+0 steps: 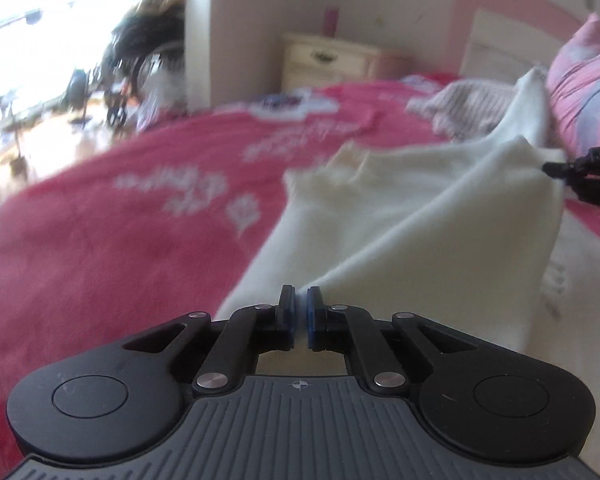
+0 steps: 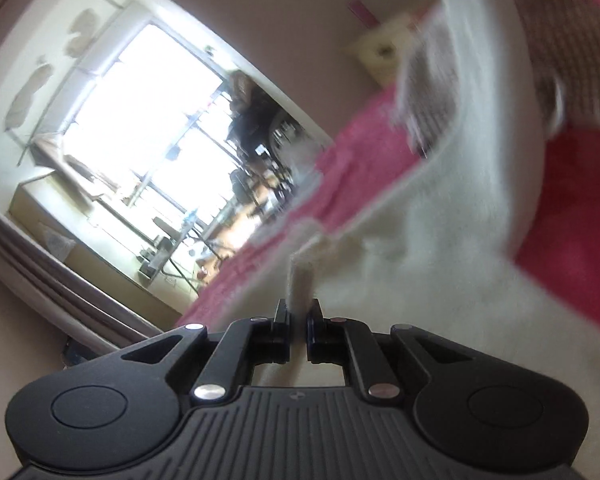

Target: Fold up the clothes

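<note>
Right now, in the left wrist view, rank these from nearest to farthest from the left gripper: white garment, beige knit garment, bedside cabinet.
1. white garment, pinched in the left gripper jaws, spreading right.
2. beige knit garment, farther up the bed, right.
3. bedside cabinet, against the far wall.

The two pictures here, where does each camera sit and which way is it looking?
Left wrist view: sits on the left gripper, looking across the pink bed cover toward the nightstand; its fingers pinch the white garment; the other gripper shows at right.
Right wrist view: sits on the right gripper, rolled sideways, facing the window; its fingers pinch the garment's edge.
Shared: garment, bed cover, nightstand.
</note>
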Action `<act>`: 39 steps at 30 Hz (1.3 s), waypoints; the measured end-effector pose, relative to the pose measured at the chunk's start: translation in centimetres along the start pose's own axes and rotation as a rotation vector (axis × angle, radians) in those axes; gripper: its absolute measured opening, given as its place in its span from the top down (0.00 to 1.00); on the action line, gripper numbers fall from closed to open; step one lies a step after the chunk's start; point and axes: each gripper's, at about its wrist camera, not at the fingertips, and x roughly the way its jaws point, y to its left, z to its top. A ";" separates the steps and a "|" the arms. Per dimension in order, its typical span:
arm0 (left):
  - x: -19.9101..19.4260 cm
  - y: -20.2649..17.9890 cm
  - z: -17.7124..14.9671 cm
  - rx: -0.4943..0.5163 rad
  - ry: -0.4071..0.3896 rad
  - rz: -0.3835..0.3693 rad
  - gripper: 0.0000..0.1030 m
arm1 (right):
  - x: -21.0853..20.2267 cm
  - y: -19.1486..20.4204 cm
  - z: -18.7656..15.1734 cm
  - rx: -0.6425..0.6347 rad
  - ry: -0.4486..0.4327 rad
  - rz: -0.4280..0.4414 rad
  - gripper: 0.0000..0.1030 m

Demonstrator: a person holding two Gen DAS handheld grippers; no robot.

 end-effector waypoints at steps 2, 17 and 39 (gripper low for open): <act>0.8 -0.1 -0.3 0.000 0.015 0.012 0.95 | 2.3 -1.9 -0.2 0.038 0.052 -0.040 0.92; 0.0 0.1 -0.2 -0.039 0.010 0.108 0.70 | 8.0 -2.2 2.7 -0.105 0.131 -0.174 0.79; -5.5 -10.6 -7.6 -0.078 0.071 0.014 0.69 | 15.1 7.2 -0.5 -0.565 0.198 -0.179 0.92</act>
